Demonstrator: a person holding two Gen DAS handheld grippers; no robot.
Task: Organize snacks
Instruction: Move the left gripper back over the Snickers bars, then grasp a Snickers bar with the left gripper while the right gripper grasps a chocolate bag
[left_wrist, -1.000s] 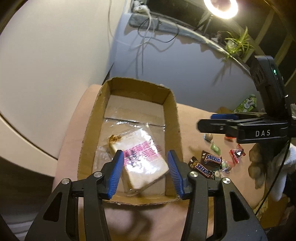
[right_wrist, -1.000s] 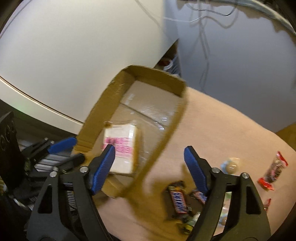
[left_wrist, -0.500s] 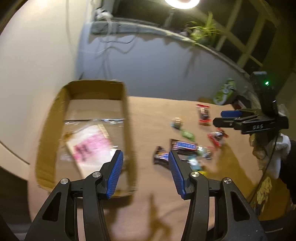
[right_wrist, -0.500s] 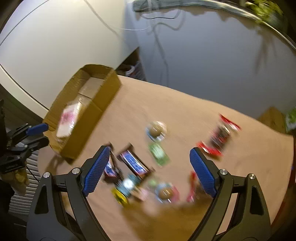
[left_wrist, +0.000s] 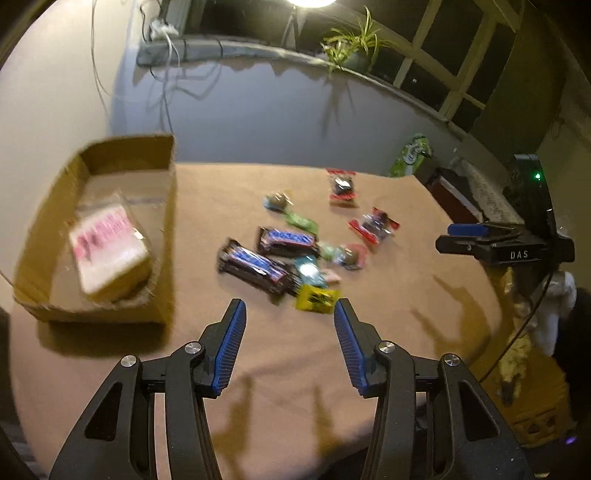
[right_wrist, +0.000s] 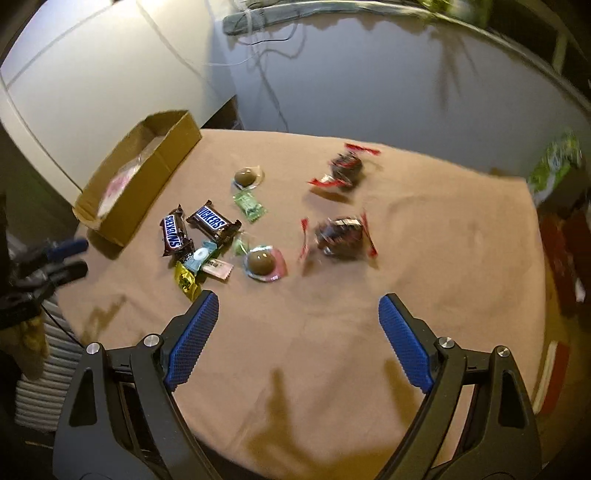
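Observation:
A cardboard box (left_wrist: 164, 236) (right_wrist: 147, 177) stands at the table's left and holds a wrapped pink-and-white cake (left_wrist: 107, 251). Loose snacks lie mid-table: two Snickers bars (left_wrist: 258, 264) (right_wrist: 212, 221), a yellow candy (left_wrist: 317, 299) (right_wrist: 186, 280), round brown sweets (right_wrist: 262, 262), and two red-edged packets (right_wrist: 340, 236) (left_wrist: 375, 227). My left gripper (left_wrist: 290, 339) is open and empty, just short of the yellow candy. My right gripper (right_wrist: 297, 339) is open and empty above bare table in front of the snacks.
The table (right_wrist: 332, 369) has a tan cloth. A green packet (left_wrist: 412, 155) (right_wrist: 554, 162) stands at the far right edge. The right gripper shows at the right of the left wrist view (left_wrist: 469, 236). A wall and cables lie behind.
Both grippers have swung right, away from the box and toward the loose snacks. The cake stays in the box. Both remain open.

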